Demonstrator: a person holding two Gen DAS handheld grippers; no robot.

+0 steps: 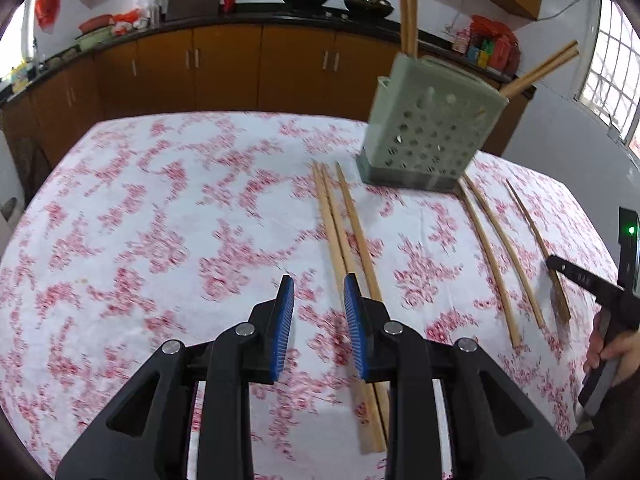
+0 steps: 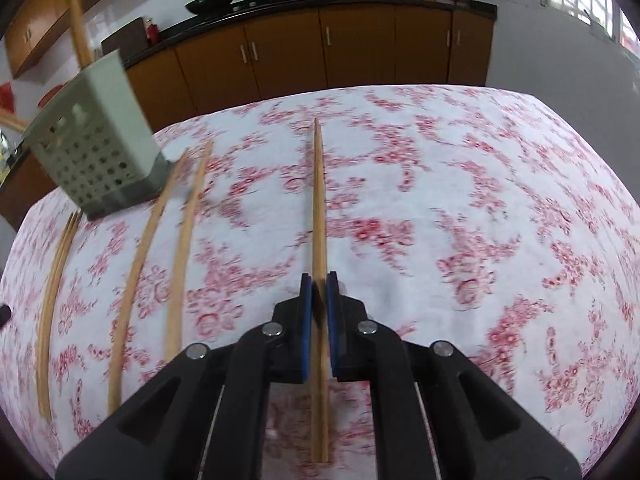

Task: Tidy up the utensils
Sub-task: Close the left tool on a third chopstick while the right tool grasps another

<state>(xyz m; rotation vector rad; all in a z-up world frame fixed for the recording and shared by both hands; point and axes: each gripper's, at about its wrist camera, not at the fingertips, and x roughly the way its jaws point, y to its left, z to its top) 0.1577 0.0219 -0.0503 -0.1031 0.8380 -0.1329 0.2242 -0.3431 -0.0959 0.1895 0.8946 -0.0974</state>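
A pale green perforated utensil holder (image 1: 430,128) stands on the floral tablecloth with several chopsticks upright in it; it also shows at the left of the right wrist view (image 2: 94,144). Wooden chopsticks lie on the cloth: three together (image 1: 340,224) just ahead and right of my left gripper (image 1: 319,292), which is open and empty, and three more (image 1: 496,256) to the right. My right gripper (image 2: 319,280) is shut on one chopstick (image 2: 319,200) that points away along the cloth. Two loose chopsticks (image 2: 160,248) lie to its left.
The table (image 1: 160,200) is covered by a white cloth with red flowers. Brown kitchen cabinets (image 1: 224,68) with woks on the counter stand behind it. The person's right hand and gripper body (image 1: 616,300) show at the right edge of the left wrist view.
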